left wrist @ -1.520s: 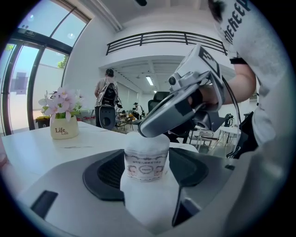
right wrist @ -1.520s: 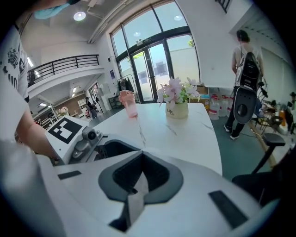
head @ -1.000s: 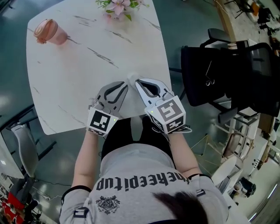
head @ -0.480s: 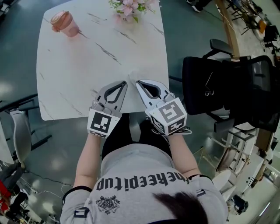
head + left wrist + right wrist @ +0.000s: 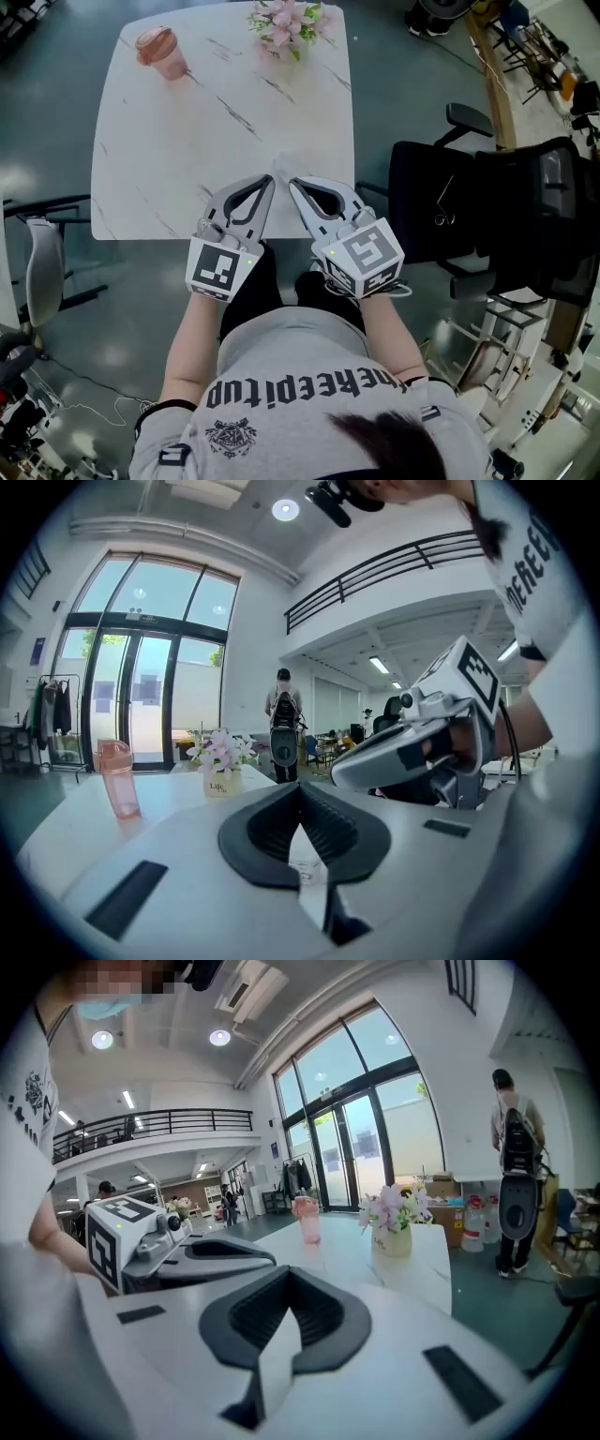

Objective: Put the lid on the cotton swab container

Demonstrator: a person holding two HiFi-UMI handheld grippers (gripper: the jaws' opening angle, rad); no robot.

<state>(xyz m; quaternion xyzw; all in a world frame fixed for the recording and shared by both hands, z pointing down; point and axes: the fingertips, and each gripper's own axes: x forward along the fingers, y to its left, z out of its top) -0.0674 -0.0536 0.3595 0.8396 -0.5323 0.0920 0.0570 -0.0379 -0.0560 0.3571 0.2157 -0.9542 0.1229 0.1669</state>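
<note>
The left gripper (image 5: 271,181) and right gripper (image 5: 292,181) hang side by side over the near edge of the white table (image 5: 187,141), tips angled toward each other. Both pairs of tongs are pressed together at the tips, and neither visibly pinches anything. A small, pale, see-through shape, apparently the cotton swab container (image 5: 280,166), shows just beyond the two tips. I cannot tell whether its lid is on or whether it touches them.

Compared with a second ago, the table looks smaller and farther below. The left gripper's marker cube (image 5: 221,267) overlapped the near edge then and is now off it. The pink cup (image 5: 161,52) and flowers (image 5: 286,23) stand at the far side, unmoved on the tabletop.
</note>
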